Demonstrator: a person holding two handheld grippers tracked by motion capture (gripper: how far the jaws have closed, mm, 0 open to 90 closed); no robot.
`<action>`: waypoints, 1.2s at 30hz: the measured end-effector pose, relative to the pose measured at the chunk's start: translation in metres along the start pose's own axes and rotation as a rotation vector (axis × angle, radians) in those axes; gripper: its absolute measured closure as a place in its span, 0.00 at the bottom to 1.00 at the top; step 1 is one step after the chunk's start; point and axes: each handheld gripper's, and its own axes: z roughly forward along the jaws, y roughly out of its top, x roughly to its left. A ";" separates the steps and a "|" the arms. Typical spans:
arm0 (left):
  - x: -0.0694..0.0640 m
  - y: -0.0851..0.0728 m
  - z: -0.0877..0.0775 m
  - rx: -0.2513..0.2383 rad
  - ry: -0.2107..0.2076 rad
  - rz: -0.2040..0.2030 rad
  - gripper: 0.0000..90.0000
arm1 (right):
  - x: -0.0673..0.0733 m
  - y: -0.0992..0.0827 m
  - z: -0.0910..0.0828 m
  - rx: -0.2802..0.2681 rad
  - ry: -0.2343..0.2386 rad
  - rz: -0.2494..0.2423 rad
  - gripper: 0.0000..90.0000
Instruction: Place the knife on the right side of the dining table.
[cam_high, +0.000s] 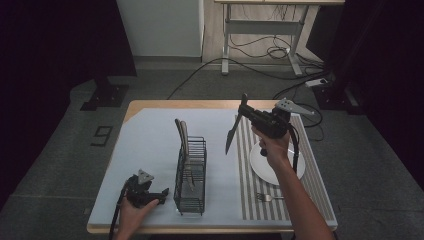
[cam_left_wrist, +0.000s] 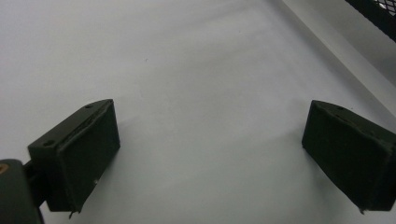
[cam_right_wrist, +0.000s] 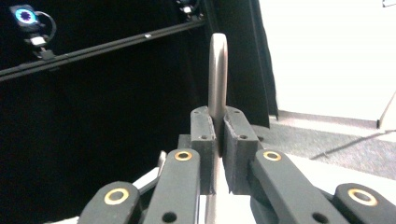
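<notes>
Right hand-held gripper (cam_high: 248, 113) is up in the air over the counter (cam_high: 150, 125), jaws closed tight on a knife (cam_high: 231, 134). Grip is on the handle w/ the handle end sticking up past the pads (cam_right_wrist: 204, 140) in the right gripper view; in the high view the blade hangs down and slants left, tip above the gap btwn the rack (cam_high: 190, 175) and the striped mat (cam_high: 260, 165). Left hand-held gripper (cam_high: 150, 195) rests low on the counter near the front-left edge, just beside the rack, jaws wide apart, nothing in them; left gripper view has plain counter surface btwn the pads (cam_left_wrist: 74, 158).

Rack already has two pieces of cutlery (cam_high: 182, 137) standing in it, handles up. Plate (cam_high: 260, 160) and fork (cam_high: 265, 197) sit on the mat under/near the right forearm.

Likely job: knife goes into the rack, blade first.

Risks from here:
- Grip is narrow, on a smooth thin handle, so the knife could pivot or slip in the pads if the blade tip bumps the rack wire on the way down.
- Blade is tilted, not plumb. If it goes in at that angle, the tip could catch the top rim or the mesh and shove the light rack sideways; left gripper isn't bracing it.
- Cutlery in the rack could get knocked if entry is too close.
- Letting go too high means a drop and bounce, maybe tipping the rack.
- Right forearm is over the plate, so lowering carelessly could nudge it.
</notes>
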 end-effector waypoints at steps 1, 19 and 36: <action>0.000 0.000 0.000 0.000 0.000 0.000 0.04 | -0.004 -0.003 0.001 0.007 -0.010 0.003 0.93; 0.000 0.000 0.000 -0.001 0.000 -0.002 0.04 | -0.048 -0.022 0.016 0.063 -0.173 -0.020 0.93; 0.000 0.000 0.000 -0.001 -0.002 -0.003 0.04 | -0.109 -0.031 0.031 0.018 -0.326 -0.024 0.93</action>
